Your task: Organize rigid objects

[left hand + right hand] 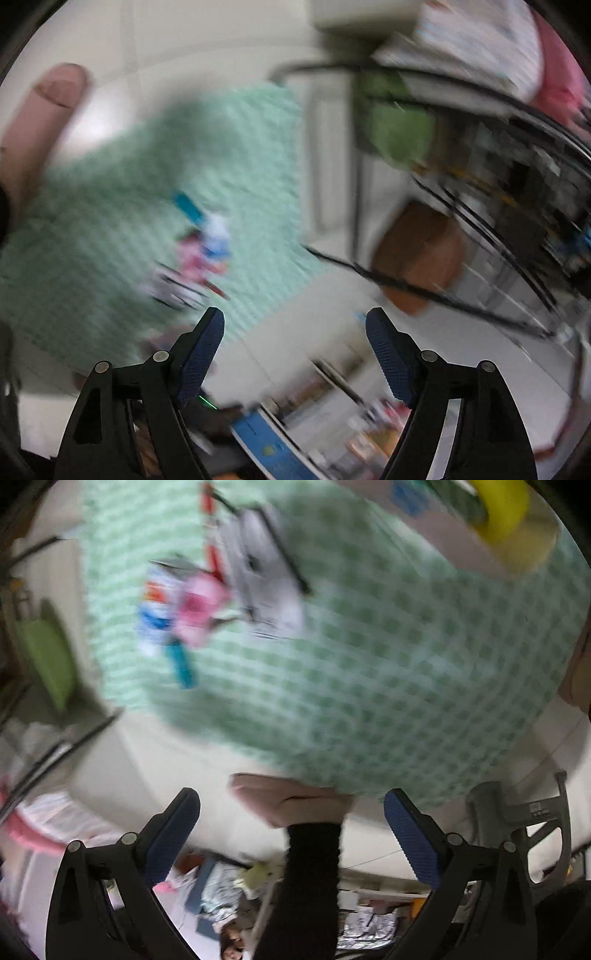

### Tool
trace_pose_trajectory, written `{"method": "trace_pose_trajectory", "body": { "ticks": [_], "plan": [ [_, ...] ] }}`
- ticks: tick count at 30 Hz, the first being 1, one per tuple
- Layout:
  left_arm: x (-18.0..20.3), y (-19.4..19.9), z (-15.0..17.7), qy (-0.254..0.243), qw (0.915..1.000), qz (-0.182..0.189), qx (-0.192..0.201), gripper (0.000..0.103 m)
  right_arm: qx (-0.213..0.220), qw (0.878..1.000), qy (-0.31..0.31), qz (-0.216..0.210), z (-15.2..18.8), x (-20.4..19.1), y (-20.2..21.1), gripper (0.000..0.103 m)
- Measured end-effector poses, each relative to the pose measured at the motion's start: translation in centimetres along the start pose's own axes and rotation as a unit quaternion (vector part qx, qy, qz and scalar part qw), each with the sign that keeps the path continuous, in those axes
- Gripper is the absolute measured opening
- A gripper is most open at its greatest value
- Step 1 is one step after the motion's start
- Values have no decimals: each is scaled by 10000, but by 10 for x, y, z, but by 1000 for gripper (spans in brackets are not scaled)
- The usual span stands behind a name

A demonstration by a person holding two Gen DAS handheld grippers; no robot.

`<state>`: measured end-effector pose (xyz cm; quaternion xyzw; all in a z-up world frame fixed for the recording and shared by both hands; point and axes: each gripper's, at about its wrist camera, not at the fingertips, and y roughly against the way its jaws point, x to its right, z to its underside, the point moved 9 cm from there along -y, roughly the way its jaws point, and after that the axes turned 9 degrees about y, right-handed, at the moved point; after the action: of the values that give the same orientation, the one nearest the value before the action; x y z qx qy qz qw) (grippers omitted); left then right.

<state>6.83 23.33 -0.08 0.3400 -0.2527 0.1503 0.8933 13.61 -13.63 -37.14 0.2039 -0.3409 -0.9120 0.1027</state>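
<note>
Both views heavily motion-blurred; detail limited.

Left gripper (294, 325): jaws spread wide, nothing between the fingers. It is off the edge of the green checked cloth (122, 206), which covers the tabletop. A thumb (40, 122) shows at the left edge of this view.

Right gripper (291, 805): jaws likewise spread wide, holding nothing. A hand (295, 801) in a black sleeve (310, 886) lies between the fingers in the picture, at the near edge of the cloth (369, 664); contact with the gripper cannot be judged.

Task items: a small cluster sits on the cloth, well ahead of both grippers. Distinguishable in the right view: a pink object (199, 609), a teal stick-shaped object (181, 664), a blue-and-white object (157, 605), a grey flat object (262, 576). Exact identities too blurred to tell. They lie close together, some touching or overlapping.

Yellow tape roll (502, 506) at the far edge of the cloth, apart from the cluster.
</note>
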Motion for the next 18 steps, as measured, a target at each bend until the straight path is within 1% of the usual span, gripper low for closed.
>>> {"method": "trace_pose_trajectory", "body": {
  "ticks": [2, 3, 4, 5, 8, 9, 11, 12, 13, 16, 17, 18],
  "plan": [
    [19, -4, 23, -32, 9980, 282, -571, 79, -58, 9995, -305, -9, -3, 11, -24, 91],
    [27, -5, 34, -36, 9957, 402, -834, 80, -72, 9991, -415, -21, -5, 13, -32, 85],
    [30, -5, 38, -46, 9947, 446, -926, 80, -69, 9988, -489, -11, -8, 13, -38, 82],
    [30, -5, 41, -57, 9945, 431, -955, 80, -34, 9986, -520, 2, -14, 9, -46, 82],
    [17, -9, 38, 85, 9960, 209, -869, 80, 129, 9992, -367, -62, -34, -15, -59, 79],
    [12, -16, 34, 175, 9961, 123, -859, 80, 172, 9994, -279, -103, -42, -26, -61, 76],
    [3, -21, 32, 384, 9958, -53, -834, 80, 257, 9994, -63, -234, -59, -53, -66, 70],
    [0, -22, 31, 448, 9958, -124, -789, 80, 296, 9992, 3, -260, -63, -61, -68, 66],
    [-2, -23, 27, 486, 9961, -175, -710, 80, 350, 9990, 63, -270, -68, -69, -69, 65],
    [9, -16, 23, 465, 9977, -126, -487, 80, 459, 9984, 110, -304, -78, -84, -72, 65],
    [12, -11, 26, 468, 9980, -90, -421, 80, 458, 9983, 52, -369, -81, -86, -74, 65],
    [17, -8, 20, 511, 9982, 7, -324, 80, 450, 9981, 5, -416, -83, -87, -75, 65]
  ]
}}
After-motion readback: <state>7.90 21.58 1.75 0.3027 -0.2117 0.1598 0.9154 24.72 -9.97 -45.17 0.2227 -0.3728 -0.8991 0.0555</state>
